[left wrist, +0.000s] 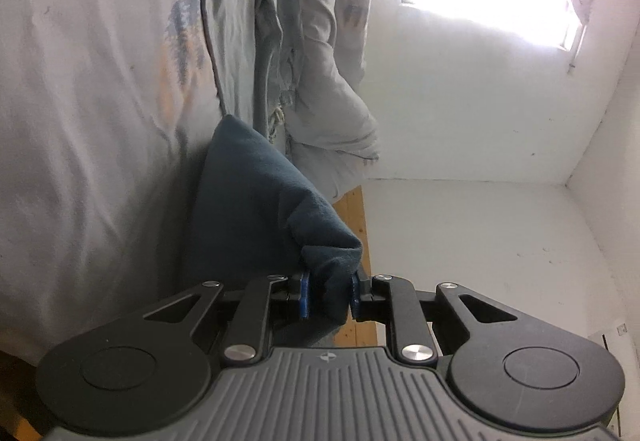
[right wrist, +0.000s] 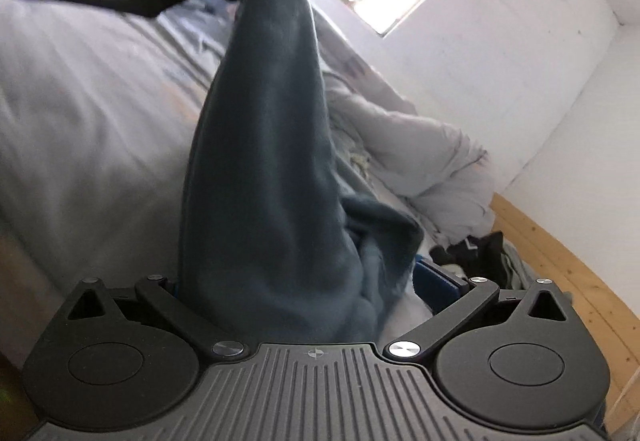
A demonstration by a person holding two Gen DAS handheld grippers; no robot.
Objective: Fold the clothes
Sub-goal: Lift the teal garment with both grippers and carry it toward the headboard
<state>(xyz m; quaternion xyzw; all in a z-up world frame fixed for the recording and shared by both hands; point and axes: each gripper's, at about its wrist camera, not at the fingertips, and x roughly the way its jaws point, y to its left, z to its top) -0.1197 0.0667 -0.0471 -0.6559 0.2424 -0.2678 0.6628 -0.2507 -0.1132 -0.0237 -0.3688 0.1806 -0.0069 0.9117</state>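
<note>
The left gripper is pinching the dark teal garment to stretch it above the bed; the right gripper fingers are standing wide around it.

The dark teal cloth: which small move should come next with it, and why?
Probably close the right gripper on the dark teal cloth. Its jaws stand wide with bunched cloth between them, while the left gripper already pinches one end and holds it above the bed.
</note>
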